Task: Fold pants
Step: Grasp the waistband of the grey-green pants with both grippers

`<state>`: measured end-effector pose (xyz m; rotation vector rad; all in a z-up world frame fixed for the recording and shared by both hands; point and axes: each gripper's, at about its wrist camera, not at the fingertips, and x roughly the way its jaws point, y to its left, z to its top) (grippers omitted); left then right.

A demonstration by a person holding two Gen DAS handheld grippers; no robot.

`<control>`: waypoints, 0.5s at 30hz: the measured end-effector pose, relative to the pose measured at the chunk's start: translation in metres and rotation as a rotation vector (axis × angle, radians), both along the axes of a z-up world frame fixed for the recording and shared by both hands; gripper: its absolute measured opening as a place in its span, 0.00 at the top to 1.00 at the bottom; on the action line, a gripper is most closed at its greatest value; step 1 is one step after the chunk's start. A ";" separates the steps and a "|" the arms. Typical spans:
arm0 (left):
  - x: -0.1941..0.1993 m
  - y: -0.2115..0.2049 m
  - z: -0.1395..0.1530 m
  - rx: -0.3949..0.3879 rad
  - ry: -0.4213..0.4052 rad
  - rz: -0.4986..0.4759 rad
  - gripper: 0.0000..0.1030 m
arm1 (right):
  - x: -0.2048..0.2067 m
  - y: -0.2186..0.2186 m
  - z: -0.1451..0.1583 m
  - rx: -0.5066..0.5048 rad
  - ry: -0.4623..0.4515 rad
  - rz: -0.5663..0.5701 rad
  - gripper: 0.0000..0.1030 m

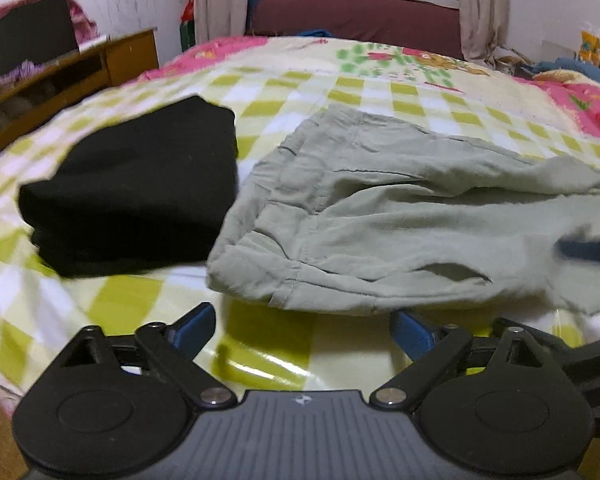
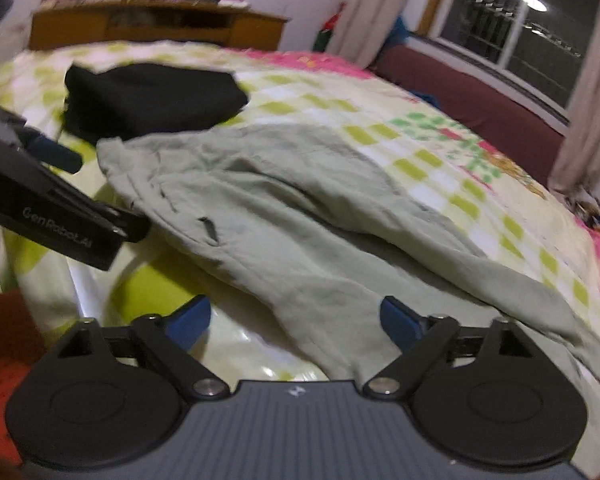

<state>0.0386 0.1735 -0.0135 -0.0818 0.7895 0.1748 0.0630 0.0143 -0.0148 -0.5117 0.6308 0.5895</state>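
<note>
Right now the pale green pants [image 1: 380, 216] are lying crumpled on the bed, filling the centre and right of the left wrist frame, with their waistband end near the lower centre and the legs running off toward the right edge. Both claws are hanging spread wide and gripping nothing. The left gripper [image 1: 302, 330] is sitting just short of the waistband hem, so by my reading it is the nearer one for that end. In the right wrist frame the pants [image 2: 300, 216] are stretching from the upper left down to the lower right, and the right gripper [image 2: 296, 320] is hovering over the lower cloth where the legs begin, while the left gripper [image 2: 60, 184] is showing at the left edge. A folded black garment [image 1: 136, 184] is resting just beside the pants at left. The checked bedsheet [image 1: 132, 308] is looking soft and glossy; a window [image 2: 516, 28] and curtain are standing beyond.
</note>
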 end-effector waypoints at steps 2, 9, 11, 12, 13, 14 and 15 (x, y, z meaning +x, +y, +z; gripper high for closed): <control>0.005 0.007 -0.003 -0.039 0.018 0.023 0.50 | 0.011 0.005 -0.004 0.024 0.095 -0.011 0.76; 0.001 0.046 0.008 -0.081 -0.021 0.084 0.74 | -0.002 0.032 -0.005 0.042 0.134 0.029 0.92; -0.003 0.056 0.009 -0.056 -0.024 0.102 0.74 | -0.008 0.045 -0.005 0.053 0.153 0.065 0.92; -0.005 0.061 0.010 -0.037 -0.024 0.115 0.74 | -0.012 0.052 -0.006 0.055 0.165 0.085 0.91; -0.008 0.064 0.010 -0.015 -0.025 0.134 0.74 | -0.016 0.061 -0.008 0.039 0.177 0.111 0.90; -0.009 0.068 0.011 0.006 -0.031 0.152 0.73 | -0.021 0.067 -0.009 0.026 0.165 0.117 0.86; -0.012 0.071 0.012 0.016 -0.039 0.166 0.73 | -0.024 0.070 -0.010 0.017 0.150 0.118 0.81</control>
